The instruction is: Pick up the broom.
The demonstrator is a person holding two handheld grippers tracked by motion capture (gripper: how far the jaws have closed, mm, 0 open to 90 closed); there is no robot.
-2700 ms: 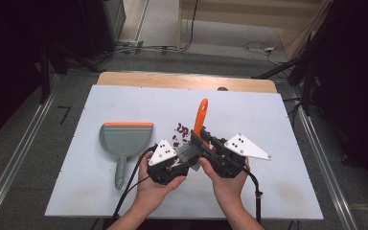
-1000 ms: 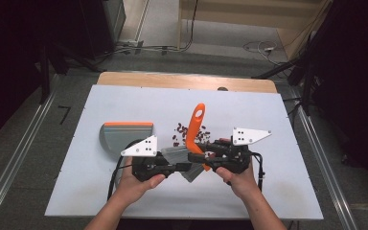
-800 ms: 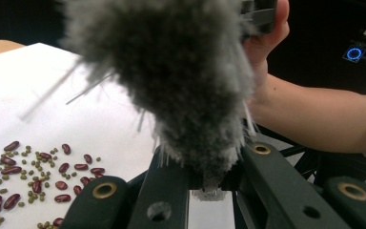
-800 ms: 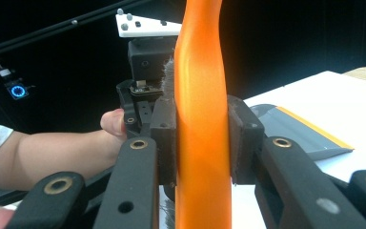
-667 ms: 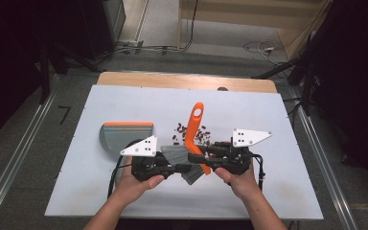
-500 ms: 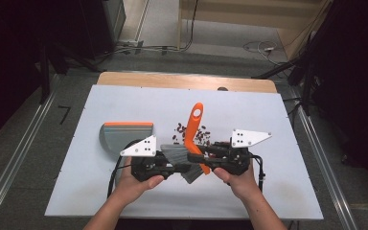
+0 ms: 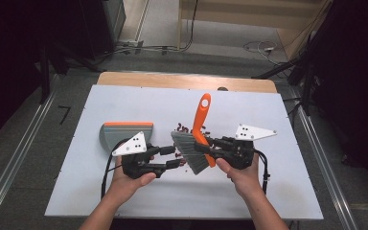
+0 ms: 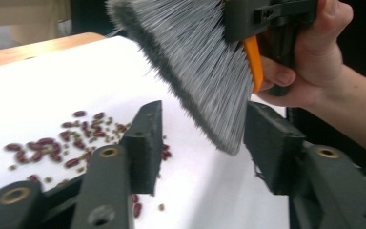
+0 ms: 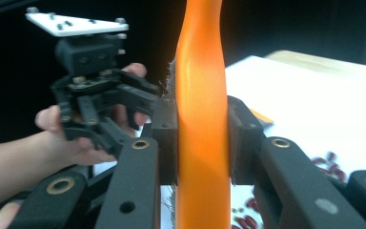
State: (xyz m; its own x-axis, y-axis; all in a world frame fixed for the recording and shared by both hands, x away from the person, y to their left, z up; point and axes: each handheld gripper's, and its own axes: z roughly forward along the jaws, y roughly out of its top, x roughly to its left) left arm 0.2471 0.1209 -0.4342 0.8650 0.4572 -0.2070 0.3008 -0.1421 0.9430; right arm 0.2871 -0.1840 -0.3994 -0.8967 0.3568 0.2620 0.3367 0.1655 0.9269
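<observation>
R gripper clamps brush handle; L gripper open beside the bristles.

R gripper (image 7: 205, 145): jaws shut tight on the orange handle of the brush (image 7: 197, 139), pads pressing both sides, handle running away toward table's far edge. L gripper (image 7: 171, 157): jaws have just been opening, now part-open w/ nothing gripped; the grey bristles (image 8: 195, 62) hang just above & between the pads, not pressed. Red beans (image 7: 184, 129) scattered on white table (image 7: 249, 201) under & behind the brush head. Grey dustpan (image 7: 124, 133) w/ orange lip lies flat just left of L gripper.
</observation>
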